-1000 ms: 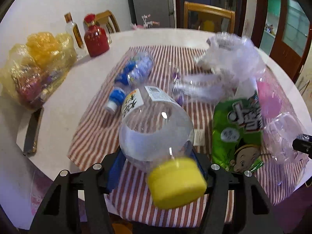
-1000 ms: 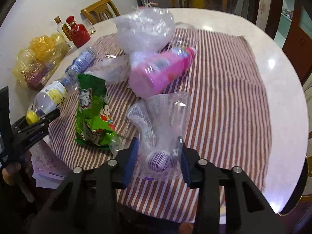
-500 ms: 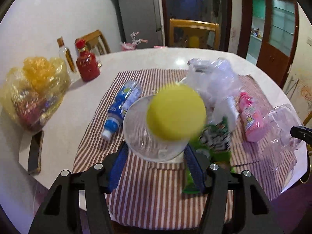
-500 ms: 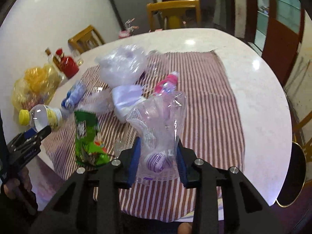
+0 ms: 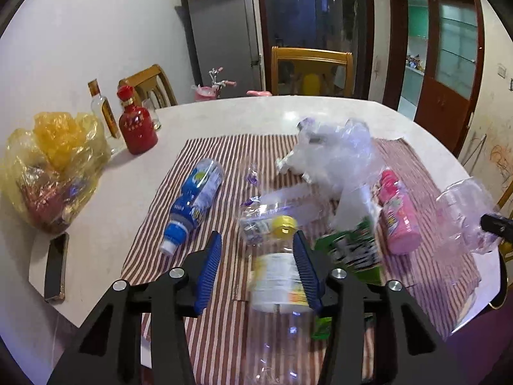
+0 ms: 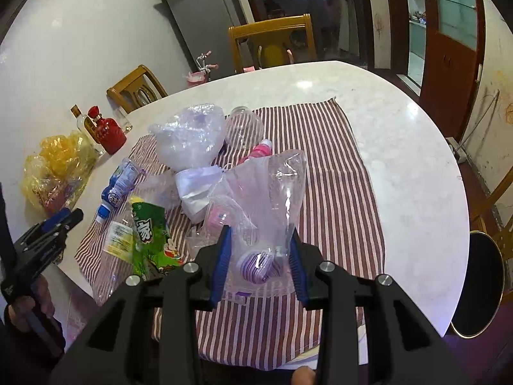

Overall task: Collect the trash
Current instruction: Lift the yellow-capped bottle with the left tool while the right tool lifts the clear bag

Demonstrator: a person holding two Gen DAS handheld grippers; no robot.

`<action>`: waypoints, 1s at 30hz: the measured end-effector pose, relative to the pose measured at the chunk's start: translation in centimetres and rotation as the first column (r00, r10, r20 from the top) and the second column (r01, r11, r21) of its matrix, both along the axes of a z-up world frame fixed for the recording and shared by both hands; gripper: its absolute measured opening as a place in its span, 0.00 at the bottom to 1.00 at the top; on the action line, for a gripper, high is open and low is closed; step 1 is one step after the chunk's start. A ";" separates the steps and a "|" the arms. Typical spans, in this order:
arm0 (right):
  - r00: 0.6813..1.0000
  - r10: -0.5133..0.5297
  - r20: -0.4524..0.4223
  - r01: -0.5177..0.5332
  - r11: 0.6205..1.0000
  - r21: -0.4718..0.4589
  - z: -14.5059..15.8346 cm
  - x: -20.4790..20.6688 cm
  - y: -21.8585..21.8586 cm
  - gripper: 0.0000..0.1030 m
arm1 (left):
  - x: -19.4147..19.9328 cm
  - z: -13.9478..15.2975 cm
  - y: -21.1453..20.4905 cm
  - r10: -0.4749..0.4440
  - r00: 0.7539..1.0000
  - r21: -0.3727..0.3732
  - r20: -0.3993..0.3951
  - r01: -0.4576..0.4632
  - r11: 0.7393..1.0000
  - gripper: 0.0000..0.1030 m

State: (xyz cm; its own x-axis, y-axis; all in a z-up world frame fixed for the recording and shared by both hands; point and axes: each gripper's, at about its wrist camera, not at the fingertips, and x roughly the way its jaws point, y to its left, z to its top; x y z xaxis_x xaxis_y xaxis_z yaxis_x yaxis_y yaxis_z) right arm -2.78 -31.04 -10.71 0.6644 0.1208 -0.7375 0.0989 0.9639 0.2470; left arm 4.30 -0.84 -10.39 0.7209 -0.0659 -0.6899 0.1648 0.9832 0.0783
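Observation:
A clear bottle with a yellow cap (image 5: 283, 226) is blurred in the left wrist view, cap pointing away, low between the closing jaws of my left gripper (image 5: 256, 236). It is clear of the left pad. In the right wrist view this bottle (image 6: 118, 240) is apart from the left gripper (image 6: 69, 219), by the table's near edge. My right gripper (image 6: 259, 231) is shut on a crumpled clear bottle with a purple cap (image 6: 259, 263), held above the striped cloth (image 6: 336, 192). A green snack packet (image 5: 352, 250), a pink bottle (image 5: 397, 218), a blue-labelled bottle (image 5: 192, 205) and a clear bag (image 5: 330, 154) lie on the cloth.
A yellow bag (image 5: 48, 166), a red bottle (image 5: 136, 128) and a glass bottle (image 5: 102, 112) stand at the table's left. A phone (image 5: 56, 266) lies near the left edge. Wooden chairs (image 5: 311, 70) stand behind, and a round stool (image 6: 481, 282) is at the right.
The yellow-capped bottle was gripped with its cap towards the camera; it has turned over and slipped out of the left jaws. Both grippers have risen, the right one still holding the clear bottle.

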 end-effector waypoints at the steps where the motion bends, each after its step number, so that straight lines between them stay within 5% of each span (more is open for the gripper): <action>1: 1.000 -0.002 0.000 0.002 1.000 -0.001 0.0 0.1 0.0 0.33 | 0.2 -0.7 0.1 -0.002 1.000 0.011 -0.019 0.003 1.000 0.57; 5: 1.000 -0.002 -0.005 0.002 1.000 -0.013 -0.3 0.2 0.1 0.33 | 0.3 -3.5 0.3 -0.040 0.991 -0.018 -0.130 0.038 0.999 0.65; 9: 1.000 -0.005 -0.007 0.005 1.000 -0.007 -0.5 0.2 0.0 0.33 | 0.5 -4.2 -1.8 -0.103 0.973 -0.038 -0.208 0.097 0.995 0.83; 14: 1.000 -0.012 -0.007 0.012 1.000 -0.001 -0.7 0.1 -0.3 0.33 | 1.6 -7.1 -4.3 -0.111 0.944 0.028 -0.310 0.125 0.992 0.80; 17: 1.000 -0.023 -0.004 0.023 1.000 0.004 -0.7 -0.1 -0.9 0.33 | 2.0 -8.9 -5.0 -0.102 0.924 0.066 -0.367 0.135 0.989 0.62; 23: 0.999 -0.043 0.004 0.043 0.999 0.008 -0.7 -0.2 -1.6 0.33 | 1.9 -9.7 -4.9 -0.084 0.924 0.070 -0.374 0.118 0.991 0.61; 30: 0.999 -0.044 0.005 0.044 0.999 0.014 -0.9 -0.4 -1.7 0.33 | 1.1 -5.1 -3.7 -0.079 0.967 0.039 -0.244 0.091 0.995 0.61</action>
